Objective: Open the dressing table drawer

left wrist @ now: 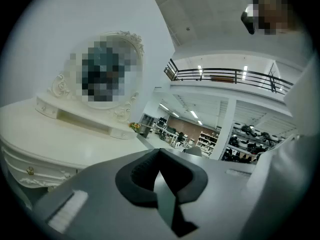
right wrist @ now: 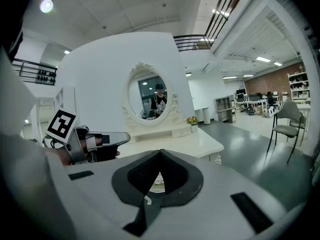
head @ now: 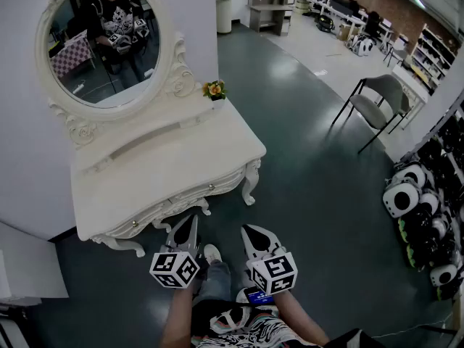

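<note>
A white carved dressing table (head: 145, 176) with an oval mirror (head: 101, 38) stands against the wall. Its drawer front (head: 174, 203) runs under the front edge, closed, with small knobs (head: 212, 187). My left gripper (head: 190, 220) hangs just in front of the drawer, shut and empty, apart from the table. My right gripper (head: 247, 229) is beside it to the right, also shut and empty, over the floor. In the left gripper view the shut jaws (left wrist: 159, 152) point past the table's corner; the drawer front (left wrist: 30, 171) lies lower left. In the right gripper view the tabletop (right wrist: 175, 139) is ahead.
A small pot of flowers (head: 213, 88) sits on the table's back right corner. A grey chair (head: 377, 104) stands on the dark floor to the right. Black-and-white helmets (head: 406, 194) pile along the right edge. A white cabinet (head: 22, 267) stands at the left.
</note>
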A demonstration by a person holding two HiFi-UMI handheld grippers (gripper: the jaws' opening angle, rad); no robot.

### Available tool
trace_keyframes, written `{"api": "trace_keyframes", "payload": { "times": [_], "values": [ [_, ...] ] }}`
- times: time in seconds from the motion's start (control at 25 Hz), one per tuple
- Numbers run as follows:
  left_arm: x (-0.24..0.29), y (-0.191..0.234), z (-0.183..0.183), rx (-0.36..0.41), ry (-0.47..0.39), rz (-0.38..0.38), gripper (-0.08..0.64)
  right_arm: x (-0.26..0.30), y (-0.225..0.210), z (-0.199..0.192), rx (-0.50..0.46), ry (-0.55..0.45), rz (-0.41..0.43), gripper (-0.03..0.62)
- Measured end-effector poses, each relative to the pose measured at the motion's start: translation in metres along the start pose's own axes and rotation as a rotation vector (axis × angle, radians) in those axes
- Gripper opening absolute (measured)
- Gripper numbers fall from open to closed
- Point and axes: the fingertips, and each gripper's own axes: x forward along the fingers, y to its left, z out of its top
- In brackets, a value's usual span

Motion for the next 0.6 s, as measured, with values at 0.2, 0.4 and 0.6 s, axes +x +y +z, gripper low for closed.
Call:
{"api": "trace_keyframes", "payload": {
  "times": [0.2,0.4,0.6],
  "values": [
    [-0.033,-0.031,-0.013,0.025,0.027,-0.023,0.002,-0.033,0.012,-0.006,-0.017,0.004,-0.005,0.000],
    [-0.042,-0.039,-0.007,0.060,0.016,-0.014,0.002,-0.043,0.011,-0.001,-0.036,-0.015,-0.006,0.002],
    [-0.037,-0.031,-0.009,0.146,0.029,0.020,0.064,-0.031,-0.004,0.001,-0.005,-0.019,-0.027,0.005]
  ]
}}
